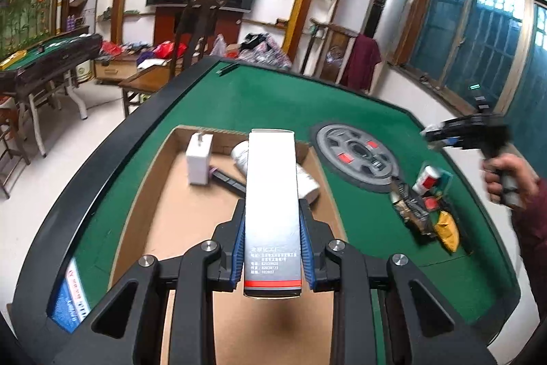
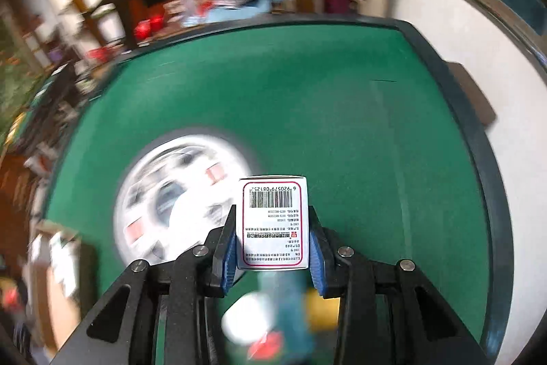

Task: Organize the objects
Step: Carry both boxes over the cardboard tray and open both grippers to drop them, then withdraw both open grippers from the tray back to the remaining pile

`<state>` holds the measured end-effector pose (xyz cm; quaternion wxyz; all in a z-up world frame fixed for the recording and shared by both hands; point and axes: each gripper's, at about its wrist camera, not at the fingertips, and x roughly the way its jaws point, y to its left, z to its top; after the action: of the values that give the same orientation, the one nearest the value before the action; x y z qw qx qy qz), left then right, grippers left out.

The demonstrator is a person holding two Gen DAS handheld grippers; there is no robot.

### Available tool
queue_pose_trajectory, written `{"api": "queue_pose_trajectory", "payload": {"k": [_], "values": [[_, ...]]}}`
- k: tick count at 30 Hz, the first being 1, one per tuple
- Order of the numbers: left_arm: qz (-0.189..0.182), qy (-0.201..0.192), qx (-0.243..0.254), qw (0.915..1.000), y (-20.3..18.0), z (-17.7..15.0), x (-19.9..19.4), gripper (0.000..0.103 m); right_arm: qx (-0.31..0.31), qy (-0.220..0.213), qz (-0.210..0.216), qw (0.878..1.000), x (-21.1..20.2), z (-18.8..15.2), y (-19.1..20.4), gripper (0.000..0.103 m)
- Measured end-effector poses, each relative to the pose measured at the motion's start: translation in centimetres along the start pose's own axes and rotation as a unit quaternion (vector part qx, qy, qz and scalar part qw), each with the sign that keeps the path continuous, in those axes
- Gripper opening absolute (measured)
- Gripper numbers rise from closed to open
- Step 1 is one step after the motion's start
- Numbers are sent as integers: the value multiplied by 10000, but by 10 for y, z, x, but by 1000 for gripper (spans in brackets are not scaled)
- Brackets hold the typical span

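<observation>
The left gripper (image 1: 272, 245) is pinching a tall silver-grey cardboard carton (image 1: 271, 194) over the open brown cardboard box (image 1: 191, 211) sitting on the green felt table (image 1: 259, 101). The right gripper (image 2: 272, 248) is clamping a small white barcode-printed box (image 2: 272, 221) above the felt, near the round grey centre disc (image 2: 177, 194).

left gripper (image 1: 272, 242) | jaws clamp silver carton (image 1: 271, 194) | above cardboard box (image 1: 160, 194)

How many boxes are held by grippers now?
2. A long silver box is in the left gripper; a small white barcode box is in the right gripper.
</observation>
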<state>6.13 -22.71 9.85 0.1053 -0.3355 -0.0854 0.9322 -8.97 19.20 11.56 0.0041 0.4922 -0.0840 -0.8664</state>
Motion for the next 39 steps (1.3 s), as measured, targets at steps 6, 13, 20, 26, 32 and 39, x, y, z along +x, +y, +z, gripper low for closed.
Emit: {"api": "queue_pose_trajectory", "payload": {"k": [6, 13, 20, 26, 32, 39], "values": [[419, 486, -99, 9979, 22, 1, 19, 26, -581, 288, 1372, 9884, -26, -63, 85, 38], [833, 854, -75, 9928, 50, 16, 51, 26, -1165, 989, 2400, 9587, 5, -121, 209, 38], [756, 1101, -197, 9908, 61, 18, 78, 26, -1499, 1186, 2366, 9526, 30, -140, 272, 39], [640, 924, -234, 9934, 62, 17, 71, 28, -1538, 1365, 2202, 9535, 57, -150, 287, 39], [745, 643, -391, 9944, 67, 17, 47, 61, -1452, 1308, 2199, 9558, 64, -149, 283, 41], [1184, 27, -148, 9928, 42, 22, -4, 74, -1330, 1036, 2635, 9498, 40, -146, 265, 61]]}}
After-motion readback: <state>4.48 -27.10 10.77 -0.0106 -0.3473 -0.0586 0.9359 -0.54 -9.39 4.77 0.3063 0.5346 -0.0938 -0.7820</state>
